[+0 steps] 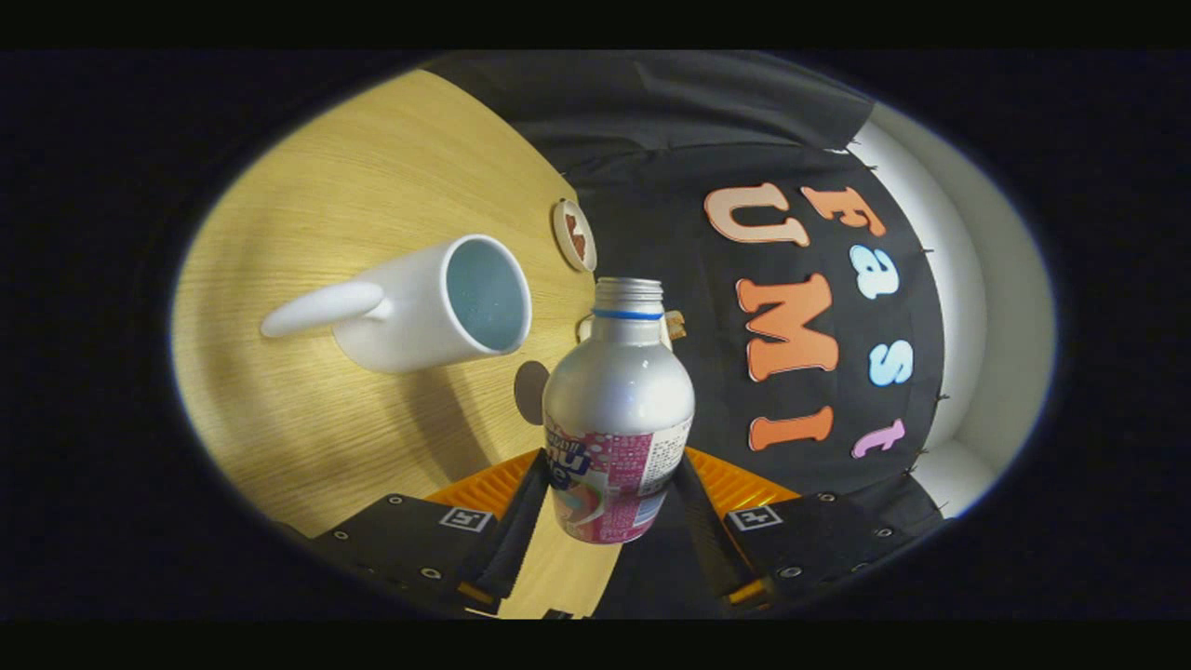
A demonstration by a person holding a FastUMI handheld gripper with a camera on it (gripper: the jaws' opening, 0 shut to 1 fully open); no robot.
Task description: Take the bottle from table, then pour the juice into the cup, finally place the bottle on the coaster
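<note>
Silver metal bottle (618, 391), glossy shoulder, printed pink wrap label, clamped between both fingers of gripper (609, 498). White glazed ceramic cup (419, 307), smooth sheen. Pale wood-grain table (307, 437), matt; wall cloth dull.

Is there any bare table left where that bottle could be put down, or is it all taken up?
Much bare wood lies on the table around the white cup. The coaster at the table's edge by the black cloth is also free. It is crowded only where the bottle, clamped in the gripper, nears the cup.
</note>
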